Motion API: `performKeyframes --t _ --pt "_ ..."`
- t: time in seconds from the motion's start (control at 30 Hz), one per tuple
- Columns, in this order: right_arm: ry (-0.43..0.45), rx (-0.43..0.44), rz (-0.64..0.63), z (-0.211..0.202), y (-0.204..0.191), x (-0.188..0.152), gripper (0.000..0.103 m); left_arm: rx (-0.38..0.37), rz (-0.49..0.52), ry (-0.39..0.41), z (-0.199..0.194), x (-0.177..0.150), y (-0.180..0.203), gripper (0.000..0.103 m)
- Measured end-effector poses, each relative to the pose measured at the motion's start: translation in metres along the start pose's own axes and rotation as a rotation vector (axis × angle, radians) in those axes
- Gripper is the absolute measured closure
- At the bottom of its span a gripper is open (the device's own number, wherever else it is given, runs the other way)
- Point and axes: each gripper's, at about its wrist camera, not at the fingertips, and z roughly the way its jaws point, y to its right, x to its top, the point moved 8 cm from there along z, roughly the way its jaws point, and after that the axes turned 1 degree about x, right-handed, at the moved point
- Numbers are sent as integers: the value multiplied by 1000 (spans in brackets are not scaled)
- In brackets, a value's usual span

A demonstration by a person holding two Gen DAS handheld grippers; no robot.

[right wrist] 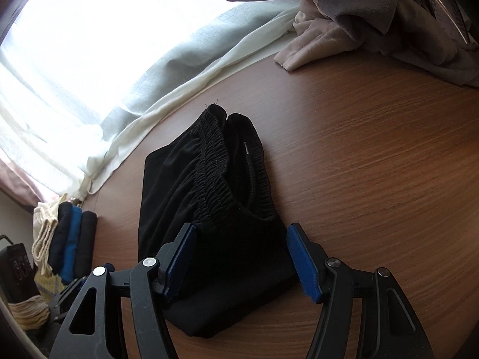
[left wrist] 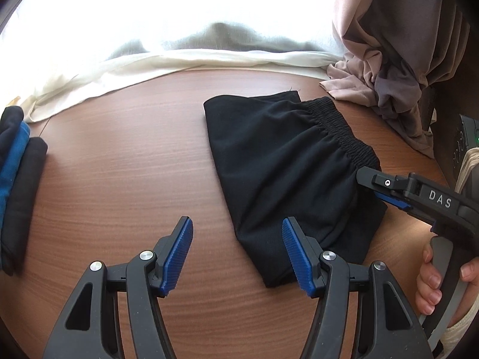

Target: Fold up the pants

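Folded black pants [left wrist: 287, 173] lie on the brown wooden table [left wrist: 125, 155], elastic waistband toward the right. My left gripper [left wrist: 238, 239] hovers open at their near left edge. Its right pad [left wrist: 295, 254] is over the cloth and its left pad is over bare wood. My right gripper [left wrist: 374, 188], held by a hand [left wrist: 434, 278], reaches in from the right at the waistband's near corner. In the right wrist view the pants [right wrist: 215, 209] lie below the right gripper [right wrist: 241, 248]. It is open, both pads apart and straddling the near end of the fold without pinching it.
A stack of folded dark and blue clothes [left wrist: 18, 185] [right wrist: 71, 245] sits at the table's left end. A cream curtain [left wrist: 149, 65] runs along the far edge. A heap of pinkish-grey garments [left wrist: 389, 68] [right wrist: 374, 15] fills the back right corner.
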Motion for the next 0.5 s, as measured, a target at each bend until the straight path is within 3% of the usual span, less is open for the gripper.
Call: performKeyframes --t 0.23,0.37,0.5 --pt "38 -36 -20 3 0 4 37 6 -31 9 11 12 -9 42" --pt "53 -88 -116 5 -7 2 38 4 -28 3 19 15 -13 42" --pt "53 -115 -185 7 -12 -2 55 -35 -53 3 24 20 -16 42"
